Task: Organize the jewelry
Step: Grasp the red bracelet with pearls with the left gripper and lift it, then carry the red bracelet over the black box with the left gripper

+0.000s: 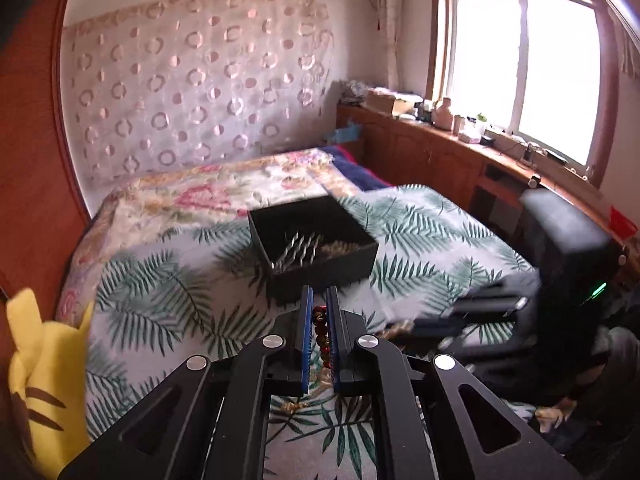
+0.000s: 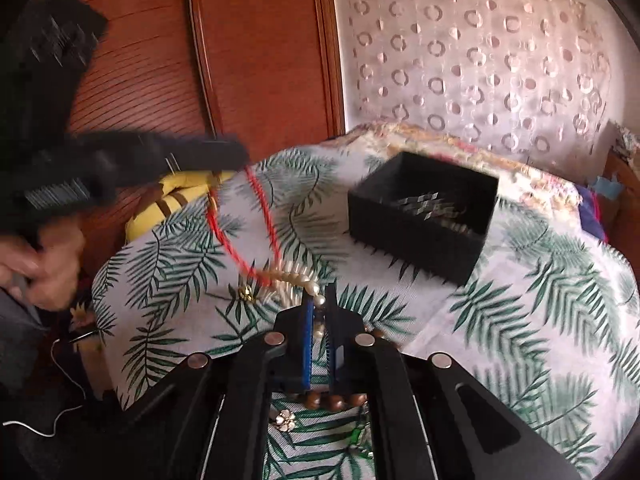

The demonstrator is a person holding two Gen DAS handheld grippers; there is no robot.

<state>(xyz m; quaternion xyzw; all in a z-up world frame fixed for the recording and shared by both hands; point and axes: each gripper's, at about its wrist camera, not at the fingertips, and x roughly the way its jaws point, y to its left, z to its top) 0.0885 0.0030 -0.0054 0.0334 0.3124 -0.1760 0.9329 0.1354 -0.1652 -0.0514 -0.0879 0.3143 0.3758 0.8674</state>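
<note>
A black open box holding silver and gold jewelry sits on the leaf-print bedspread; it also shows in the right wrist view. My left gripper is shut on a red beaded necklace, which hangs as a red loop from it in the right wrist view, left of the box. My right gripper is shut on a pearl strand that joins the red loop, just in front of the box. A brown bead bracelet and a flower brooch lie under my right gripper.
A yellow plush toy lies at the bed's left edge by a wooden wardrobe. A wooden ledge with clutter runs under the window. The other gripper's body is at the right. A white cable trails on the floor.
</note>
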